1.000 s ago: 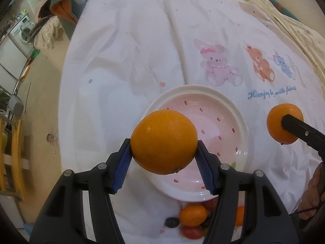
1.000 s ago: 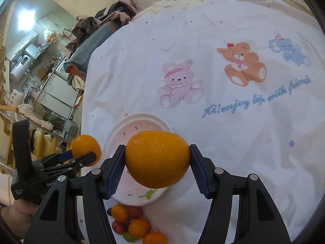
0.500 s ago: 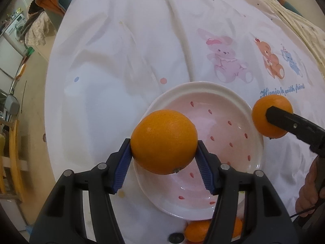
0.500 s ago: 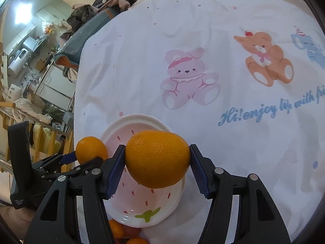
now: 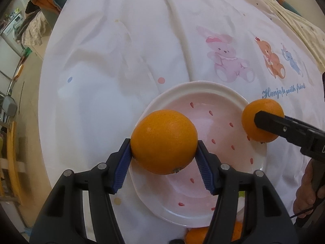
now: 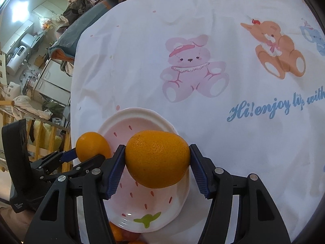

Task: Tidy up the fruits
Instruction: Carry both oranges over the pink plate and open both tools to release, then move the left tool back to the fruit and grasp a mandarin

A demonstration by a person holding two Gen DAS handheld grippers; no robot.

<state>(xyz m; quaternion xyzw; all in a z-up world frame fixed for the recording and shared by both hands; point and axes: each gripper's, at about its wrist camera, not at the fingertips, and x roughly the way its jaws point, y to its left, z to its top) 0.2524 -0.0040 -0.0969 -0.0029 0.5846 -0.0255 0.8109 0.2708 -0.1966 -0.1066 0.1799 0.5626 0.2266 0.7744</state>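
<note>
- White cloth (image 6: 142, 50) printed with cartoon animals covers the table in both views; a cluttered room with cabinets and draped clothes fills the upper left of each frame.
- Blue script on the cloth in the right wrist view reads "Hi! enjoy", then words I can only partly make out, cut off at the right edge.
- At lower centre sits the strawberry plate (image 6: 142, 113), white-rimmed, pink inside with red seed marks; a green leaf shows only in my right wrist view.
- Nothing rests on the plate's surface; both oranges hang above it.
- My left gripper (image 5: 164, 149) is clamped on a large orange (image 5: 163, 140), blue pads pressing both sides, over the plate's left part.
- My right gripper (image 6: 156, 158) is clamped on a second orange (image 6: 157, 158), over the plate's right rim.
- Small fruits (image 5: 196, 236), orange and reddish, lie just beyond the plate's near edge at the bottom of each frame.
- My left wrist view alone shows fingers of my right hand (image 5: 307, 191) at lower right.
</note>
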